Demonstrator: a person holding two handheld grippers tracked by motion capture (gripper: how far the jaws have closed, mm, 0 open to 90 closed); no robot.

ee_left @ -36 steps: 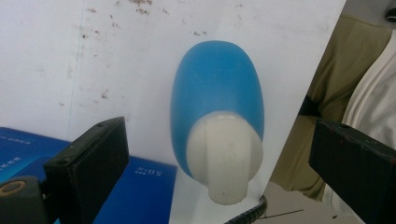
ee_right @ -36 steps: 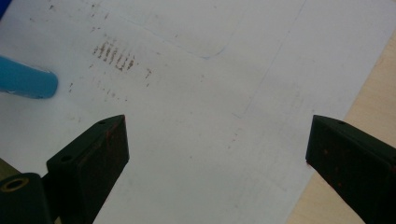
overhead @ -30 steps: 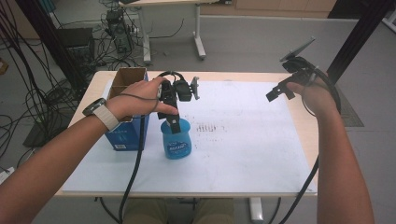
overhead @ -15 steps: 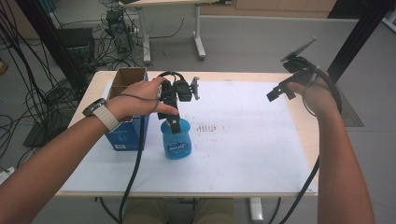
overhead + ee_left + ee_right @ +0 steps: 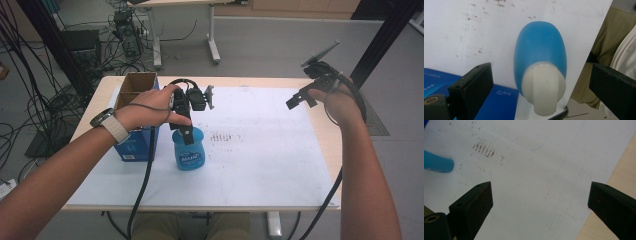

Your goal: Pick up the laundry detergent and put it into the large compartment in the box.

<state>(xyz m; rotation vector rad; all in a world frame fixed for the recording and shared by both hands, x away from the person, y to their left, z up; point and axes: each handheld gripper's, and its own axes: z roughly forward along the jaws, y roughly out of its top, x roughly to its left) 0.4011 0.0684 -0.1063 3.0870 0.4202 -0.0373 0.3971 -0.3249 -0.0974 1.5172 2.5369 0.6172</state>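
- Left hand (image 5: 150,107): forearm enters from the bottom left corner of the high view and reaches forward over the table (image 5: 320,150); a watch (image 5: 102,119) sits on the wrist. The hand wraps the left gripper (image 5: 186,131) from above, jaws pointing down.
- Left gripper: jaws spread wide in the left gripper view, one on each side of the bottle (image 5: 540,65), neither touching it. Nothing is held.
- Right hand (image 5: 337,102): forearm enters from the bottom right and rises along the table's right edge; the hand is raised above the far right corner and holds the right gripper (image 5: 299,100), jaws pointing left and down.
- Right gripper: jaws wide apart in the right gripper view, with bare paper (image 5: 529,182) between them. Nothing is held.
- Bottle: blue, white cap, upright on the paper left of the table's centre, directly below the left gripper and just right of the box (image 5: 135,142). Well apart from the right gripper.
- Box: blue, open cardboard top, near the table's left edge, partly under the left hand.
- Paper: white sheet covering most of the tabletop, with a patch of dark marks (image 5: 226,137) right of the bottle.
- Hard to make out: the bottle's label is too small to read; its top is hidden by the left gripper in the high view; the right gripper view shows just a blue sliver of it at the left edge. The box's lettering is blurred.
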